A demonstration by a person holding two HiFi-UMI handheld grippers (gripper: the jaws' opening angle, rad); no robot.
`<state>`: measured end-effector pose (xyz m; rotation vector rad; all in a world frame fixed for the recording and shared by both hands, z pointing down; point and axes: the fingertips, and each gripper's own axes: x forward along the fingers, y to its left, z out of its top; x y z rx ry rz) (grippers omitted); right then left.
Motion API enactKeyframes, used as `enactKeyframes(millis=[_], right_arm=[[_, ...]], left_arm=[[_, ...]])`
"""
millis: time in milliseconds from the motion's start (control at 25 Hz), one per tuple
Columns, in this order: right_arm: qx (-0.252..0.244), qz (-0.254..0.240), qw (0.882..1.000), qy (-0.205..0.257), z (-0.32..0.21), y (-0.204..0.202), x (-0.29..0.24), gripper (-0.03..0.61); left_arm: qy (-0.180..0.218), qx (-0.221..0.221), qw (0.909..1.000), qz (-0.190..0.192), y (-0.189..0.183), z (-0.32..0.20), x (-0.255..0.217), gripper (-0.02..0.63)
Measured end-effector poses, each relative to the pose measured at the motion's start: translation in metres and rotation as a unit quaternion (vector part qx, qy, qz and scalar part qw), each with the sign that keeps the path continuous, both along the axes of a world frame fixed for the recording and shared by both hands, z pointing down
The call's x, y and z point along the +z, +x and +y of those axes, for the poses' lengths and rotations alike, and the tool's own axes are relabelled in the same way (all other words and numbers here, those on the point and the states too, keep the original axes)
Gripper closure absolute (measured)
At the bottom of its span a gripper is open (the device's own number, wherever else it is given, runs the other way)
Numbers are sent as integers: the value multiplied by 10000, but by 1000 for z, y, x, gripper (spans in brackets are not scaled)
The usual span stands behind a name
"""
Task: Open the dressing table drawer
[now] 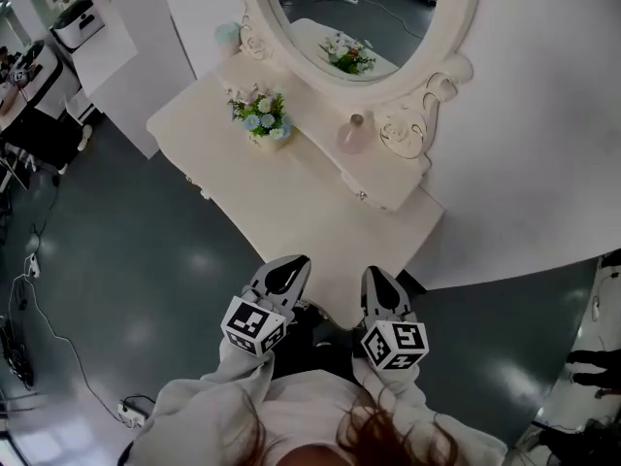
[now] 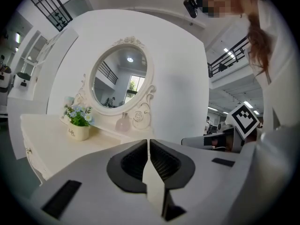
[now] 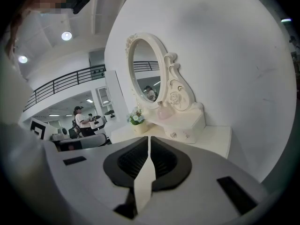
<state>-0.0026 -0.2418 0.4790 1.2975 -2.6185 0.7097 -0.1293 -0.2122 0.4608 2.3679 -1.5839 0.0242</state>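
1. The small cream drawer with round knobs (image 3: 180,134) is closed. It sits below the oval white-framed mirror (image 1: 456,27) on the cream dressing table (image 1: 291,197), ahead of both grippers' fingers and well apart from them.
2. The left gripper (image 1: 289,270) has its fingers clenched together, with nothing between them.
3. The right gripper (image 1: 378,284), just beside it, is likewise clenched and empty.
4. A pink glass bottle (image 1: 351,136) and a potted blue-and-white flower posy (image 1: 262,115) stand farther beyond the fingertips.

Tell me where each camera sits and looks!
Head view: on the person's head, looking down at the dressing table; left claw, right claw, sleeves and hair show.
Left gripper view: on the left claw, facing the mirror; its shut claw and the person's hair show.
Right gripper view: on the right claw, facing the small drawers; its shut claw shows.
Shared: all see the flower pot.
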Motion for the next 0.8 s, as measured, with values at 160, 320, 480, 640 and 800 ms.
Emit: enactKeyframes(millis=[160,320,480,640,800], right_arm=[[297,37,9996,-3,-16,-4,0,537],[587,88,9982,-35,-29,-7,2,537],[844,123,9964,12,-39,-12,2,537],[1148,169,9932,12,-43,-11,6,537],[1486,234,9886,11,-49,-3,7,537]], left_arm=[[-34,323,9995,19,-5,-24,4,584],[-47,642,9979,30,-7,-44,6,584],[-47,933,9956,49,-9,-62,7,584],[-79,1179,9930,33,-10,-81,12,584],[-129,1379,9903,-56,-4,-99,23,584]])
